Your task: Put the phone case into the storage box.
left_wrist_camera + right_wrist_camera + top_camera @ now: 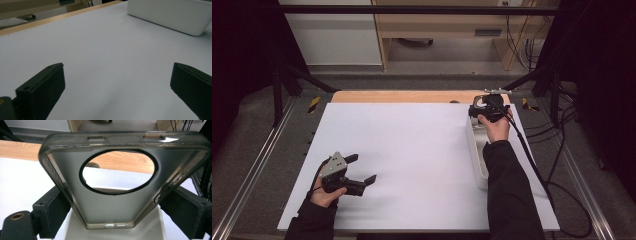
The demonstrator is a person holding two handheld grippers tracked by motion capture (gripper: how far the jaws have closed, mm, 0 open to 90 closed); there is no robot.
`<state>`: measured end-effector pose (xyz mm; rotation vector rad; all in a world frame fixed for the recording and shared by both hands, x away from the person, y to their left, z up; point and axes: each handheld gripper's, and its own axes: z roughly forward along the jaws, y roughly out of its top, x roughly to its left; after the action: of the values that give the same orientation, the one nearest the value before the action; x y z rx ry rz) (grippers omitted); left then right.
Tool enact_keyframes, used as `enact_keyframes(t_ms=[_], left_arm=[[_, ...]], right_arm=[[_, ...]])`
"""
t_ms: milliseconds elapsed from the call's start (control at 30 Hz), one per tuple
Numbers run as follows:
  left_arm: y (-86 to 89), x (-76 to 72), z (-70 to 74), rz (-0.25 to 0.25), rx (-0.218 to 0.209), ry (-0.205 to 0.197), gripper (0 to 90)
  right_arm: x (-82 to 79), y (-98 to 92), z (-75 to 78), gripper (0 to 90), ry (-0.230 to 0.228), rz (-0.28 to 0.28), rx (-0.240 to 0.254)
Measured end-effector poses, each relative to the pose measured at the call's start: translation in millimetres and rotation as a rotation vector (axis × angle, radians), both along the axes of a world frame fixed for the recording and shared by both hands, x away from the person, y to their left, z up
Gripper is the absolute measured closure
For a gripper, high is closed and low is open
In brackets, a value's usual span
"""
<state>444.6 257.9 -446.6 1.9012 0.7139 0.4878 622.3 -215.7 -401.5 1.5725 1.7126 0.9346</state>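
Step now: We judge that we are lifting the phone case up and away from the white bin; it may be going in instead, we cannot tell.
Phone case: It is clear and grey with a big round hole. In the right gripper view it is in the middle of the frame, held up above the bin. In the high view it is a thin flat thing at the upper right, near the far edge of the table.
Right gripper: Its jaws are pinching the phone case by its two long sides. The case is tilted, with its far end up.
Left gripper: It is at the lower left of the high view, low over the table. Its jaws are spread wide with nothing between them.
White bin: It is a long white box at the right side of the high view, partly under our right sleeve. In the left gripper view it sits at the upper right.
Inside the bin: The part under the case looks bare. The rest is hidden, so we cannot tell.
Next move: We think we must carry the case over to the middle of the table, hold it tight so it does not slip, and maybe let the left gripper help.
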Motion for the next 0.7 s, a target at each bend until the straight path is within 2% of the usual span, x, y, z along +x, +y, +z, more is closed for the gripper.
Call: enact_keyframes(t_ms=[700], left_arm=[[-0.6,0.3,-0.7,-0.002,0.005,0.001,0.0]], right_arm=[[4.2,-1.3,-11.2,11.6,0.013,-0.009,-0.002]])
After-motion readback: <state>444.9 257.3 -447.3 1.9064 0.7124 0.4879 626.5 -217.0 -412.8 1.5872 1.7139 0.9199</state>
